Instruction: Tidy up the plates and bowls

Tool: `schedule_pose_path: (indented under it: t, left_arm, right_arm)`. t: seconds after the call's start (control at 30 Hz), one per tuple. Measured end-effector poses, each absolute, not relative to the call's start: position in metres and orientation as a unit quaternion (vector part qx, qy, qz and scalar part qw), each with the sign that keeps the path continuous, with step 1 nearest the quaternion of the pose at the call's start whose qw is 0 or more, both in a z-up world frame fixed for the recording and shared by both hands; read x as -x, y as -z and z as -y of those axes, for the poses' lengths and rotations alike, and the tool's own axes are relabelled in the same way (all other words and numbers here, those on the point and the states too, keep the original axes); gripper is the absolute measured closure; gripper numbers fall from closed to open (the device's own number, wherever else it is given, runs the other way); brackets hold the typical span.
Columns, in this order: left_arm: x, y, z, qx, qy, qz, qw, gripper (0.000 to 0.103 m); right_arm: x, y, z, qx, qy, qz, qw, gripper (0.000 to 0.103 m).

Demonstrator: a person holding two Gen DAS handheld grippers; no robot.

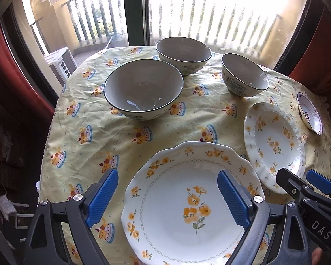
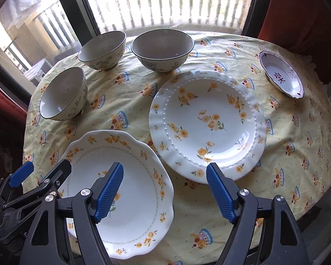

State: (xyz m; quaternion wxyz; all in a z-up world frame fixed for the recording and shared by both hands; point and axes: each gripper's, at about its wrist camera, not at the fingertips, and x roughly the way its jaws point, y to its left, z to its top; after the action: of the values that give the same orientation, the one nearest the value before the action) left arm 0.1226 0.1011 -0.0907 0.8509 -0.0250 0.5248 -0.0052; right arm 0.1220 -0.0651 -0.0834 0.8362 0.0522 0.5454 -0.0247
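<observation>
Plates on tablecloth | scalloped plate lay near-left, directly below left gripper, jaws released, empty | beaded plate lay just right, ahead of right gripper, jaws released, empty | bowls stood far.

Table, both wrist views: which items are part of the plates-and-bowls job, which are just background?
Job items:
- three grey-lined bowls
- scalloped floral plate
- beaded-rim floral plate
- small purple-trimmed dish

Background:
- yellow printed tablecloth
- red curtains
- window with balcony railing

Left claw and right claw are open, holding nothing.
</observation>
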Motion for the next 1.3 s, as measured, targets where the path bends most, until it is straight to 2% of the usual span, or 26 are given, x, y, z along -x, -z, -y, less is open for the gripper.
schedule_pose_path:
  t: [0.37, 0.87, 1.17, 1.3]
  left_arm:
    - [-0.141, 0.081, -0.048, 0.028, -0.001, -0.512, 0.859, 0.011]
    - [-0.187, 0.106, 0.027, 0.017, -0.004, -0.521, 0.853, 0.012]
    - [-0.208, 0.138, 0.059, 0.003, -0.015, -0.547, 0.837, 0.018]
    - [-0.215, 0.150, 0.066, 0.004, -0.019, -0.558, 0.830, 0.024]
  right_arm:
    - [-0.149, 0.073, 0.118, -0.027, 0.028, -0.523, 0.852, 0.023]
    - [-0.189, 0.100, 0.199, -0.062, 0.026, -0.523, 0.850, 0.023]
    - [-0.209, 0.129, 0.224, -0.060, 0.020, -0.541, 0.838, 0.023]
    - [-0.216, 0.144, 0.230, -0.062, 0.014, -0.554, 0.830, 0.023]
